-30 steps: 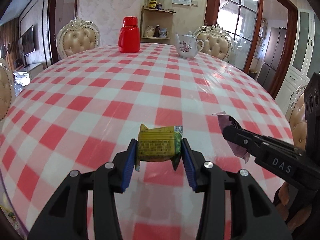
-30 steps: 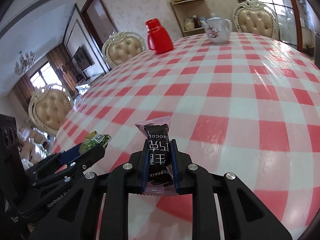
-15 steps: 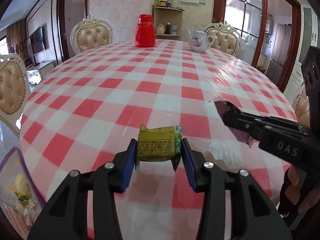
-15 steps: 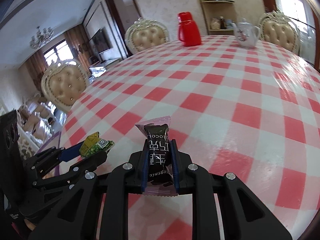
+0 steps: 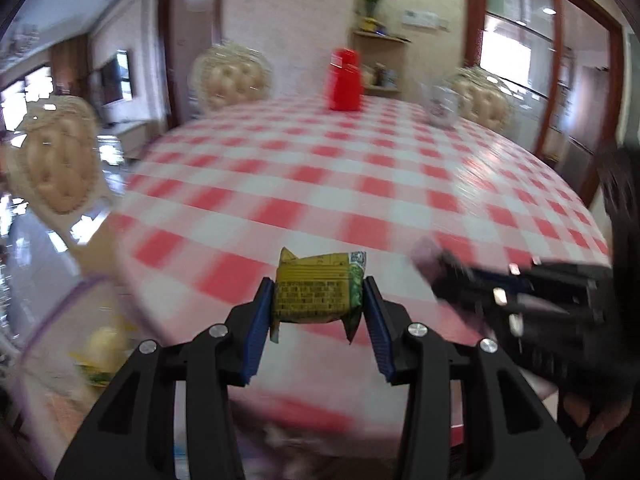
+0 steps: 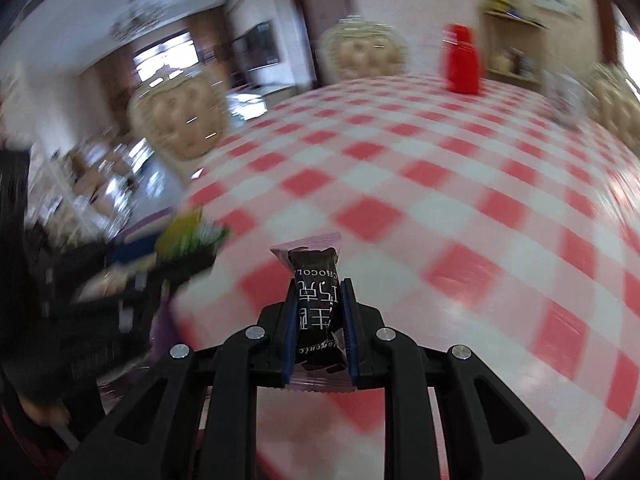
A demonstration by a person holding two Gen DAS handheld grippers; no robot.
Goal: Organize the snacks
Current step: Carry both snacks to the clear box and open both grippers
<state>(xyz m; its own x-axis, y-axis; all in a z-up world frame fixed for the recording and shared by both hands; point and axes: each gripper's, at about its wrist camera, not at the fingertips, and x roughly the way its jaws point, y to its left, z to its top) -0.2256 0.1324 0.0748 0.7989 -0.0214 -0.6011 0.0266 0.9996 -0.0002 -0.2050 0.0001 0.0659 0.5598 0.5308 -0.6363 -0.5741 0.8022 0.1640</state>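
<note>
Both grippers carry a snack above the near edge of the table (image 5: 360, 168): my left gripper (image 5: 319, 300) pinches the yellow pack (image 5: 316, 292) flat between its pads, my right gripper (image 6: 319, 316) is clamped tight on the chocolate bar (image 6: 316, 300). I judge this the carry step; next I need the clear bin (image 5: 52, 320) beside the table's left edge, then release over it. Since a second ago, both hands have pulled back from mid-table towards that edge.
</note>
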